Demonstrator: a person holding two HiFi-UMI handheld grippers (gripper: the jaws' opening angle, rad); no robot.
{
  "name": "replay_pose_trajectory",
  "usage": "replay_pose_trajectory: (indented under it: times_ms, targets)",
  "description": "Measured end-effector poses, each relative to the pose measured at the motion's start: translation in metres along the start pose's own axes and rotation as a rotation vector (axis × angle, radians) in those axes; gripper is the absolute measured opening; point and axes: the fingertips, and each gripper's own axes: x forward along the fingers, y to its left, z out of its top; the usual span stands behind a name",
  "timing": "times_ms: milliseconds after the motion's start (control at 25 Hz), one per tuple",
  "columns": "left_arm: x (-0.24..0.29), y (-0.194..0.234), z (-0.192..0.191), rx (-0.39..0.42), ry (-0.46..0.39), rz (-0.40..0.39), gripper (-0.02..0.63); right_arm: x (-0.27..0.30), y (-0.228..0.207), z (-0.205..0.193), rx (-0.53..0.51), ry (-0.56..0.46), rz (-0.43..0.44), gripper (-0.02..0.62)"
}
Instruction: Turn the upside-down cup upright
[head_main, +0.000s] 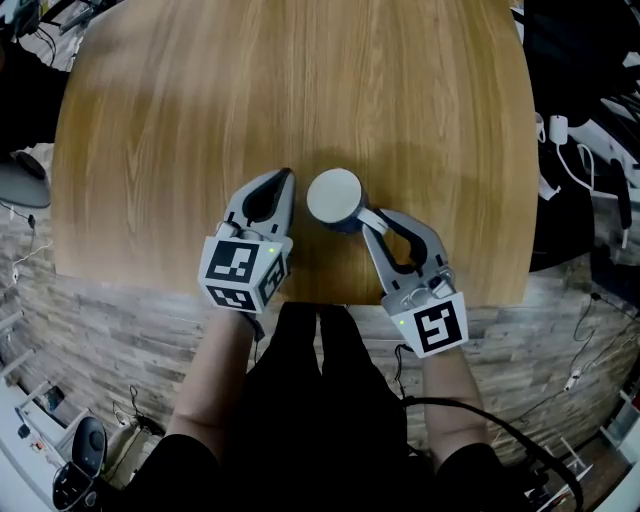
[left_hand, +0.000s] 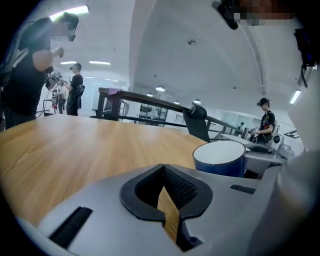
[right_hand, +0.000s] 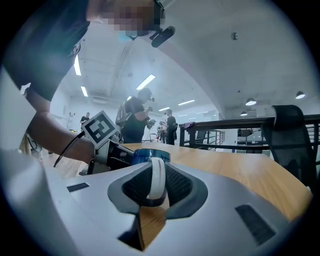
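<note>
1 blue cup (head_main: 334, 197) stood on the wooden table (head_main: 300, 90), white round face up. Mouth or base, I couldn't tell. My right gripper (head_main: 366, 216) was clenched on the cup's 1 white handle (right_hand: 156, 182). My left gripper (head_main: 286, 178), just left of the cup, was closed, with nothing between its 2 jaws.

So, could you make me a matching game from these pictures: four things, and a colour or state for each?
1. left hand-held gripper
2. right hand-held gripper
3. cup
4. table

A. wooden
B. blue, with a white handle
C. shut, nothing in it
D. shut on the cup's handle

Pairs: 1-C, 2-D, 3-B, 4-A
</note>
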Motion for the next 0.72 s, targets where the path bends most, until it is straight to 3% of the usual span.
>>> replay_pose_trajectory:
  times_ms: [280,720]
  targets:
    - [-0.007,-0.001,0.004,-0.036,-0.041,0.001,0.009,-0.006,-0.005,-0.011,0.018,-0.025,-0.228,0.067]
    - [-0.01,-0.014,-0.004,-0.042,-0.038,-0.044,0.009,-0.017,0.0,-0.023,0.073,0.025,-0.283,0.069]
